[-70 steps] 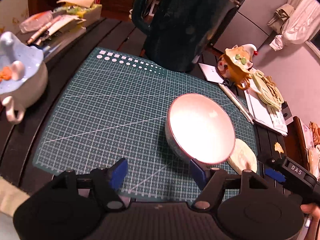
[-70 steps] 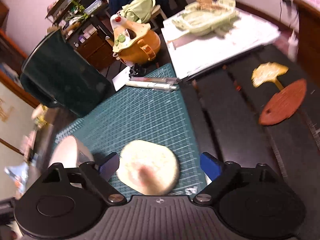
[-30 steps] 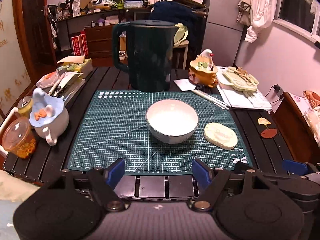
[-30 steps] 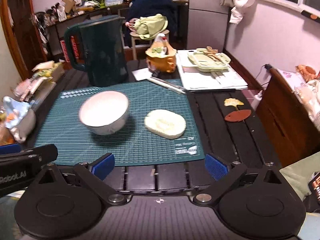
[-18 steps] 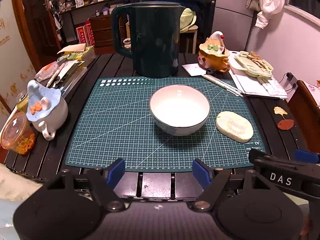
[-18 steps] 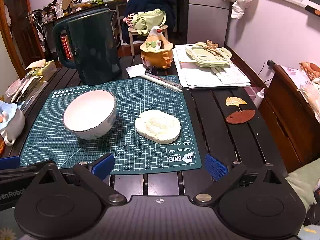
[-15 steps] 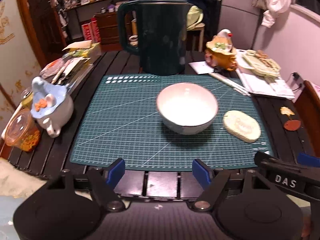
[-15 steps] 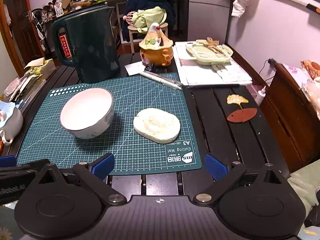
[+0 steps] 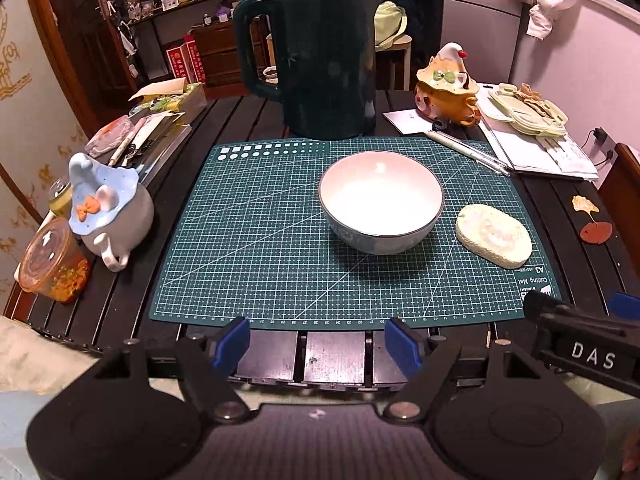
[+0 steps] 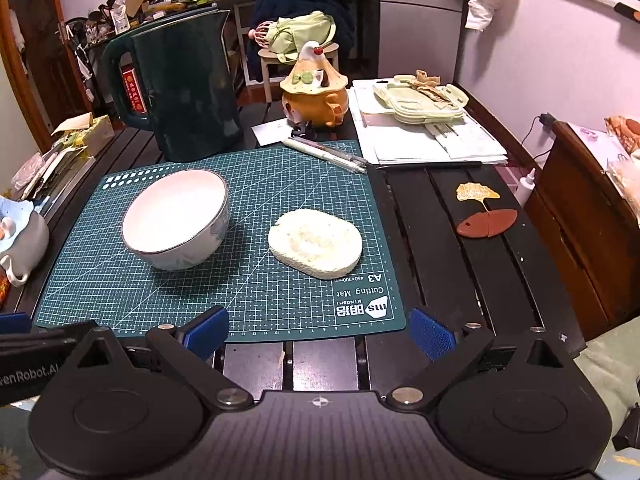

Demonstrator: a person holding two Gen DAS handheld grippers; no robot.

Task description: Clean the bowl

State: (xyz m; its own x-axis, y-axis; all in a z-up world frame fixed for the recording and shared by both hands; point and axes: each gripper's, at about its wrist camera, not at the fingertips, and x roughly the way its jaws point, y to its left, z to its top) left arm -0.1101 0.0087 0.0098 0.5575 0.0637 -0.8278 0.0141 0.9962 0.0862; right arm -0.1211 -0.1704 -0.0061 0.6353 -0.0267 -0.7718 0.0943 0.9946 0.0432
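My left gripper [image 9: 322, 345] and right gripper [image 10: 318, 332] both hang spread wide over the table's near edge, nothing between their blue pads. Past them, on the green cutting mat [image 9: 260, 240], the white bowl [image 9: 381, 201] sits upright, the pale sponge [image 10: 315, 243] just beside it. Behind stands the dark kettle [image 9: 320, 64].

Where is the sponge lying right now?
The sponge lies flat on the green cutting mat, near its right edge, just right of the white bowl and apart from it in both wrist views.
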